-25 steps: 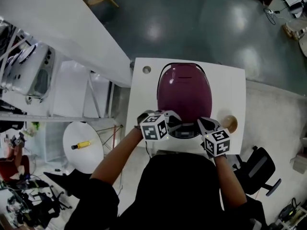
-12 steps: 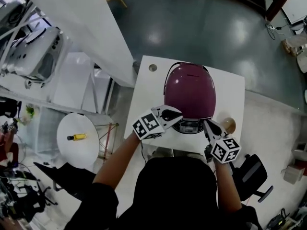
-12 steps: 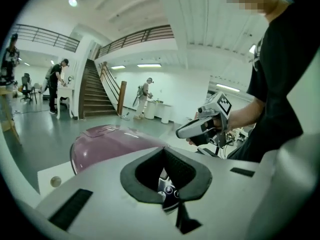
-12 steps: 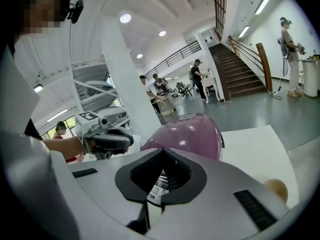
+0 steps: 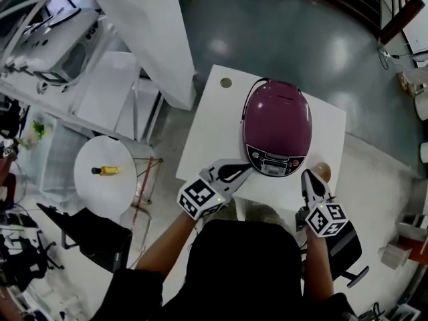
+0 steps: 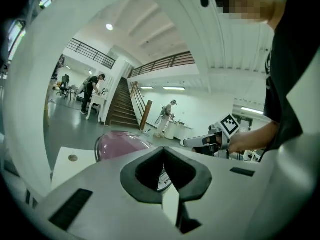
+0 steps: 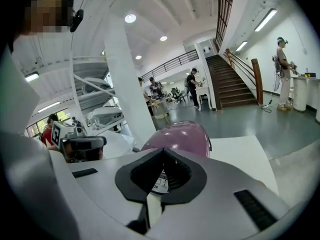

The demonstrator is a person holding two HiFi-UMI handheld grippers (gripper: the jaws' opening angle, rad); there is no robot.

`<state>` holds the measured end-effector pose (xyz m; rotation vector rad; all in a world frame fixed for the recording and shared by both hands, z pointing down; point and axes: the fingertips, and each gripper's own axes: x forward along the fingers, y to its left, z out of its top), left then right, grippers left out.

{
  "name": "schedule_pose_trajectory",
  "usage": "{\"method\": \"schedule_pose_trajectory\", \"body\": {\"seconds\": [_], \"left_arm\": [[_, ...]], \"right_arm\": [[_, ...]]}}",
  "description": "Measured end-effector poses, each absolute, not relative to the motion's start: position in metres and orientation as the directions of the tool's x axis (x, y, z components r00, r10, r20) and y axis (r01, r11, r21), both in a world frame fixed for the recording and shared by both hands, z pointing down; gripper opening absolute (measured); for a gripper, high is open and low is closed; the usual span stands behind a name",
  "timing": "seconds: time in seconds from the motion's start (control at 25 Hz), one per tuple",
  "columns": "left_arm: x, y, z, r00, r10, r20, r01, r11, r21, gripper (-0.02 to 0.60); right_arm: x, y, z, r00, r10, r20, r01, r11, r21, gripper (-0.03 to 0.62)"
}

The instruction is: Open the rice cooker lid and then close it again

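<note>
The purple rice cooker (image 5: 277, 129) stands on the small white table (image 5: 207, 132) with its lid down and its control panel (image 5: 271, 162) facing me. My left gripper (image 5: 246, 169) is shut and empty, held off the cooker's front left, its tips pointing at the panel. My right gripper (image 5: 307, 176) is shut and empty, off the front right corner of the table. In the left gripper view the cooker (image 6: 120, 145) shows beyond the shut jaws, with the right gripper (image 6: 207, 141) at the right. In the right gripper view the cooker (image 7: 177, 139) lies ahead.
A small round wooden thing (image 5: 322, 172) lies on the table right of the cooker. A round hole (image 5: 226, 83) marks the table's far left corner. A round white side table (image 5: 107, 179) with a yellow tool (image 5: 107, 170) stands left. An office chair (image 5: 344, 249) is at right.
Both grippers have pulled back and up from the cooker's front edge towards me. The left one has rolled over. The cooker's lid stays down.
</note>
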<state>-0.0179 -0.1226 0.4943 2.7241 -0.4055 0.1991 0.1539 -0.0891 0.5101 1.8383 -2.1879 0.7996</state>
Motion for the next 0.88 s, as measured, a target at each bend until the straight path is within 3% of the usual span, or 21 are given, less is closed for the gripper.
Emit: {"method": "schedule_pose_trajectory", "body": {"seconds": [0.36, 0.64, 0.88], "left_arm": [[-0.057, -0.069, 0.491, 0.85, -0.487, 0.2, -0.527, -0.77, 0.36, 0.005], [-0.039, -0.002, 0.505, 0.803, -0.528, 0.277, -0.595, -0.738, 0.318, 0.005], [-0.025, 0.057, 0.491, 0.795, -0.563, 0.226, -0.607, -0.742, 0.286, 0.005]], "right_arm": [[0.123, -0.066, 0.489, -0.274, -0.875, 0.398, -0.957, 0.209, -0.199, 0.0], [0.146, 0.018, 0.481, -0.241, -0.895, 0.375, -0.968, 0.192, -0.163, 0.0], [0.168, 0.098, 0.471, -0.19, -0.934, 0.304, -0.978, 0.15, -0.148, 0.0]]}}
